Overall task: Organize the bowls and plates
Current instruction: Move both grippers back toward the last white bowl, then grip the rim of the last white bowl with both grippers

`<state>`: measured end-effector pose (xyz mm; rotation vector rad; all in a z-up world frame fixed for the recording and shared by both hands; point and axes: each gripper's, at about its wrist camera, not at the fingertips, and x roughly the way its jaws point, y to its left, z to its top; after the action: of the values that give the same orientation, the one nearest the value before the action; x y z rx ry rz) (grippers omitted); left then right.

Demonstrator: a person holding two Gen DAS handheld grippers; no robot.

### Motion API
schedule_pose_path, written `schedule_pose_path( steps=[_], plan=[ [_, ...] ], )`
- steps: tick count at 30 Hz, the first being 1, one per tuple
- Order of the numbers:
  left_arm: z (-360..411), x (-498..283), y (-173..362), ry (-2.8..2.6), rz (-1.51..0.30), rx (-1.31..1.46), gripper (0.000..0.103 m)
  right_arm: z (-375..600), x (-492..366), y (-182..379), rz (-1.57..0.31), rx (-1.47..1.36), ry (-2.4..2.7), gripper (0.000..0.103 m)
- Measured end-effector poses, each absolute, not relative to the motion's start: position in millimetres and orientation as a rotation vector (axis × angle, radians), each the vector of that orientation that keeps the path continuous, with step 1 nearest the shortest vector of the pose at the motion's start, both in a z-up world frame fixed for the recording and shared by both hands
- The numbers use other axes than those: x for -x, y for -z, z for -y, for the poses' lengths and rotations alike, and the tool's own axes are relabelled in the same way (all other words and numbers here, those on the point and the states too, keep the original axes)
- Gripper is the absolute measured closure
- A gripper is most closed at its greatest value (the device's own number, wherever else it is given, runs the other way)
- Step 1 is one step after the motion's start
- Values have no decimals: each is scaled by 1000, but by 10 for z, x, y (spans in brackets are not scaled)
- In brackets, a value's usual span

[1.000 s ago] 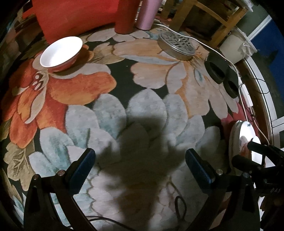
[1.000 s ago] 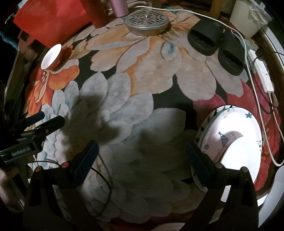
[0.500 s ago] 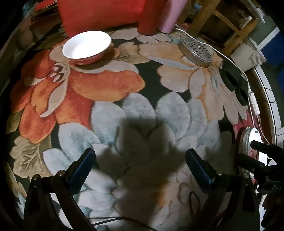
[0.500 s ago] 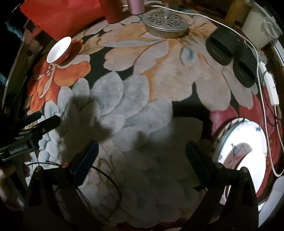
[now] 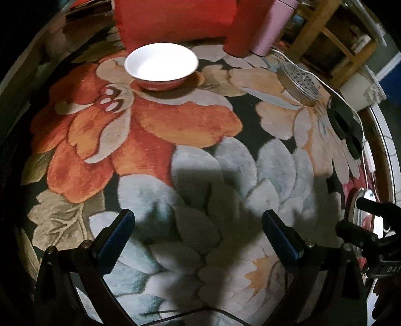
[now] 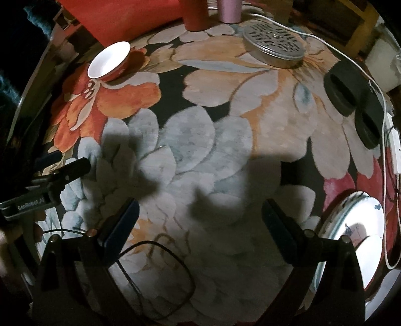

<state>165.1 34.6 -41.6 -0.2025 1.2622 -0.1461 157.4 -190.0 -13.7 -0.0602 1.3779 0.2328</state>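
A bowl (image 5: pixel 161 65), white inside and red outside, stands on the floral rug at the far side; it also shows in the right wrist view (image 6: pixel 109 61) at the upper left. A stack of white patterned plates (image 6: pixel 351 233) lies on the rug at the lower right, and its edge shows in the left wrist view (image 5: pixel 361 208). My left gripper (image 5: pixel 198 233) is open and empty above the rug, well short of the bowl. My right gripper (image 6: pixel 200 220) is open and empty, with the plates just right of its right finger.
A perforated metal lid (image 6: pixel 274 47), two black slippers (image 6: pixel 351 95), a white cable (image 6: pixel 376 85) and a power strip (image 6: pixel 394 150) lie at the far right. Red and pink cylinders (image 5: pixel 253 27) and a red cushion (image 5: pixel 175 20) stand behind the bowl. A wooden stool (image 5: pixel 333 42) stands beyond.
My left gripper has turned and moved toward the bowl, which now sits larger and more central. My right gripper has shifted left, so the plates have slid toward the frame's right edge.
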Motion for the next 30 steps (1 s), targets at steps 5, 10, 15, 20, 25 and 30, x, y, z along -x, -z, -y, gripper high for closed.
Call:
schedule_pose_path(
  steps=[5, 10, 15, 20, 25, 30],
  plan=[
    [-513, -1678, 441, 114, -1258, 223, 2, 1804, -1704, 188, -1390, 30, -256, 4],
    [-720, -1697, 432, 75, -1241, 249, 2, 1634, -1988, 232, -1404, -46, -299, 4],
    [-931, -1725, 419, 39, -1222, 263, 2, 1284, -2285, 218, -1368, -65, -342, 4],
    [-1180, -1717, 411, 2, -1199, 280, 2, 902, -2572, 358, -1386, -155, -405, 6],
    [-1457, -1657, 422, -45, -1174, 319, 2, 641, -2881, 517, -1394, -262, -391, 6],
    [-1652, -1568, 497, -71, -1179, 336, 2, 473, -3207, 659, -1386, -392, -324, 18]
  ],
)
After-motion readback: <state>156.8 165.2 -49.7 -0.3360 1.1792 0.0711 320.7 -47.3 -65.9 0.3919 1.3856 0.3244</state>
